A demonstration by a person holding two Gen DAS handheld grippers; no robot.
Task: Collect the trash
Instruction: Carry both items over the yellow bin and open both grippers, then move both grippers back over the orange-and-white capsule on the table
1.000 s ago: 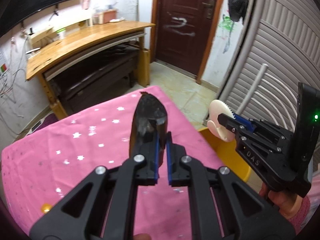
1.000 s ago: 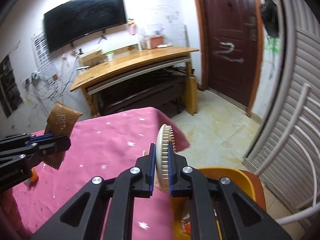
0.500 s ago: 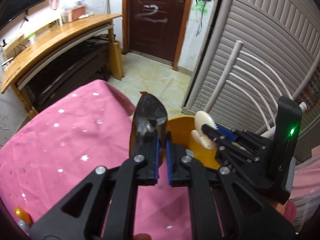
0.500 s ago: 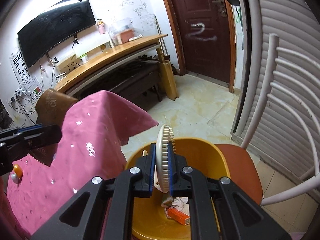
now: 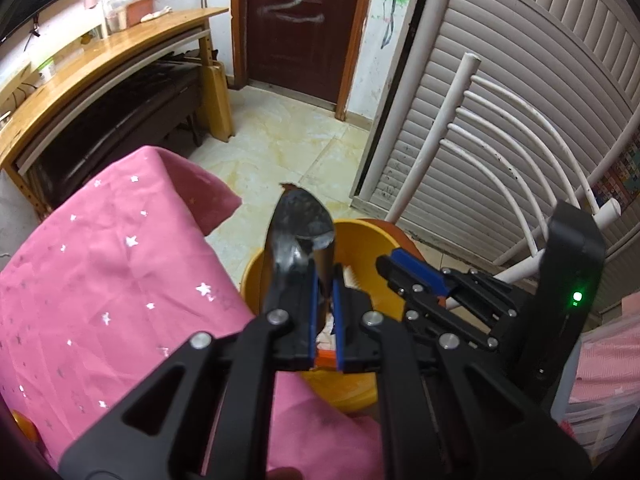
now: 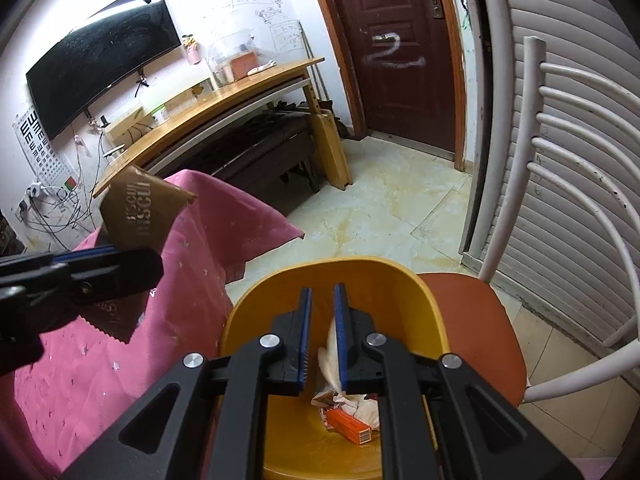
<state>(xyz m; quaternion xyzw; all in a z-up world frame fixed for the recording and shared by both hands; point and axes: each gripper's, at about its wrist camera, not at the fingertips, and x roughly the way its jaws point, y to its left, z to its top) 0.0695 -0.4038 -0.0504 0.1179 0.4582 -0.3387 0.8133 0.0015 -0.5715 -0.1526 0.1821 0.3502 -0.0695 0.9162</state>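
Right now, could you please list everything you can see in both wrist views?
Wrapper: one, brown, clamped in the left claw above the tablecloth.
Bin: one, yellow, on the floor between table and chair.
Box: one, orange, in the bin among pale scraps.
Tablecloth: one, pink with stars, over the table.
Chair: one, white frame with orange seat, beside the bin.
Desk: one, wooden, along the wall.
TV: one, black, above the desk.
Door: one, dark red, far end.
Left claw: black, shut on the wrapper.
Right claw: black, open over the bin.
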